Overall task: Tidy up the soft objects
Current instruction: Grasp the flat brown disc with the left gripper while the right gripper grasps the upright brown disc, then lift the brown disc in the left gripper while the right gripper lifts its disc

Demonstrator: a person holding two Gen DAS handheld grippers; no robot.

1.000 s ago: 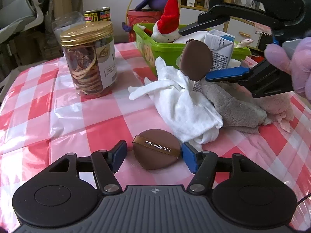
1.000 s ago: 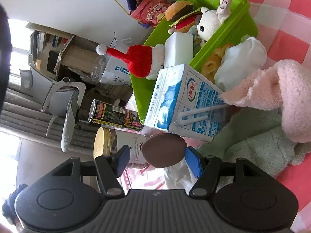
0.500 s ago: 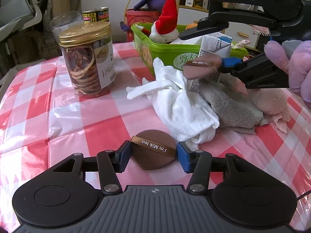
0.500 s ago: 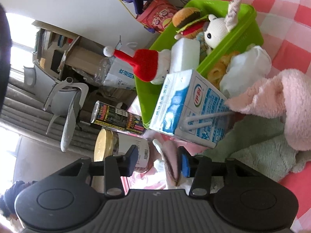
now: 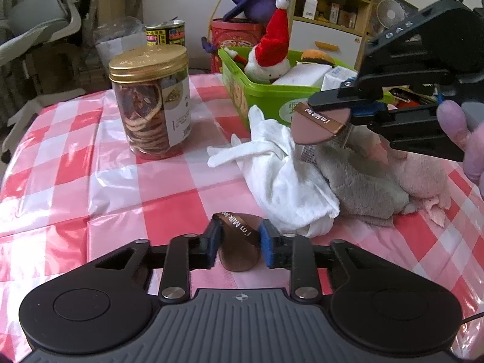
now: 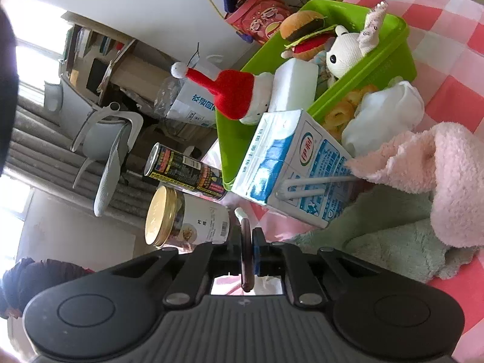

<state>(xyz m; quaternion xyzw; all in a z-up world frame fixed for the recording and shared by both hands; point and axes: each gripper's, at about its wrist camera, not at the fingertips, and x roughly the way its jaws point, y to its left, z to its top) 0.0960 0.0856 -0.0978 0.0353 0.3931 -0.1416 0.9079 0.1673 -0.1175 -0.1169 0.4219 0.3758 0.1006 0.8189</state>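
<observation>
Two brown round powder puffs with a ribbon reading "I'm Milk tea". One puff [image 5: 239,255] sits low over the checked tablecloth, squeezed and tipped up between the blue pads of my left gripper [image 5: 239,242], whose jaws are closing on it. The other puff [image 5: 317,127] hangs in the air in front of the green bin [image 5: 266,96], pinched by my right gripper [image 5: 348,115], which a gloved hand holds. In the right wrist view this puff [image 6: 245,260] shows edge-on with the right gripper [image 6: 246,242] shut on it.
A white cloth [image 5: 287,181], grey towel [image 5: 363,187] and pink towel [image 5: 423,175] lie heaped beside the bin. A milk carton [image 6: 296,175] leans on the bin, which holds plush toys. A gold-lidded jar [image 5: 151,103] and a can [image 6: 184,169] stand at the left.
Both grippers have closed. The left pads came in onto the puff on the cloth and squeezed it upright. The right pads pinched their puff flat, which now shows edge-on.
</observation>
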